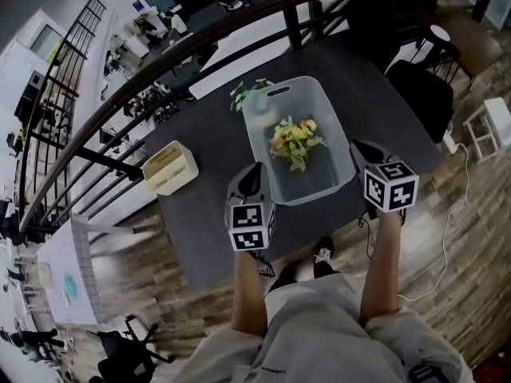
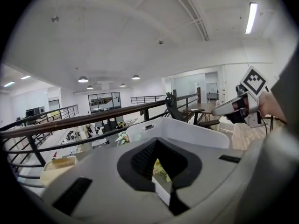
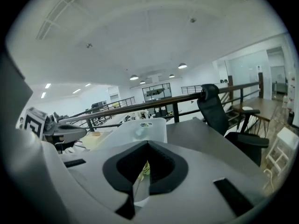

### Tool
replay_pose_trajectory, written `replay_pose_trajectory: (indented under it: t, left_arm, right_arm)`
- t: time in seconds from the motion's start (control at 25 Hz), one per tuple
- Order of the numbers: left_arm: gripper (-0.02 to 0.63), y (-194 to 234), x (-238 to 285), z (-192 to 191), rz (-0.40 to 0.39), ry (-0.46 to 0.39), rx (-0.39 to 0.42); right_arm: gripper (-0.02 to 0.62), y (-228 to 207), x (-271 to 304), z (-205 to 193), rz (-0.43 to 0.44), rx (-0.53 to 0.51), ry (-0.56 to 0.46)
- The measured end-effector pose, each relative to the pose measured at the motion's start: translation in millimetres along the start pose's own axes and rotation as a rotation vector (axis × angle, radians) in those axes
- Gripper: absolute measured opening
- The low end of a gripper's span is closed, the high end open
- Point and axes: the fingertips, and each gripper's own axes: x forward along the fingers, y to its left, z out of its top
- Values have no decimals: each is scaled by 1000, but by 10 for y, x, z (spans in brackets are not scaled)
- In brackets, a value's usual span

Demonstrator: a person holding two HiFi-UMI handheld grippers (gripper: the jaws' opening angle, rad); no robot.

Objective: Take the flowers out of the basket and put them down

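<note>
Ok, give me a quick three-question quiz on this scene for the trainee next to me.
1. True or false: the yellow flowers lie inside the basket.
2. What sits on the table to the left of the basket in the head view? A) a cream box B) a red mug C) a laptop
3. Fill in: the left gripper and the right gripper both hold ____.
Key: 1 true; 2 A; 3 nothing, as both have their jaws together short of the basket.
</note>
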Motion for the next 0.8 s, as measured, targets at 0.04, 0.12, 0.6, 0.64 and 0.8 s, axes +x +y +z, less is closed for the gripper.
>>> replay_pose_trajectory:
  t: [0.04,0.12,0.6,0.64,0.8]
  left_arm:
    - [18,-18,3,-31,1,9,2]
    - [18,-30,14,-99,6,24,3]
    - [18,414,342,-145,8,53,10]
    - [18,422,401,-144,-7,48,-13]
    - [18,471,603,-65,-62,20,-30]
  right_arm:
    - [20,5,43,-13,13,33,13]
    - [19,74,137,3,66,80,17]
    - [26,601,786,145,183,75,59]
    - [27,623,833,107,184,70,83]
    - [28,615,1083,-142,147,64,189]
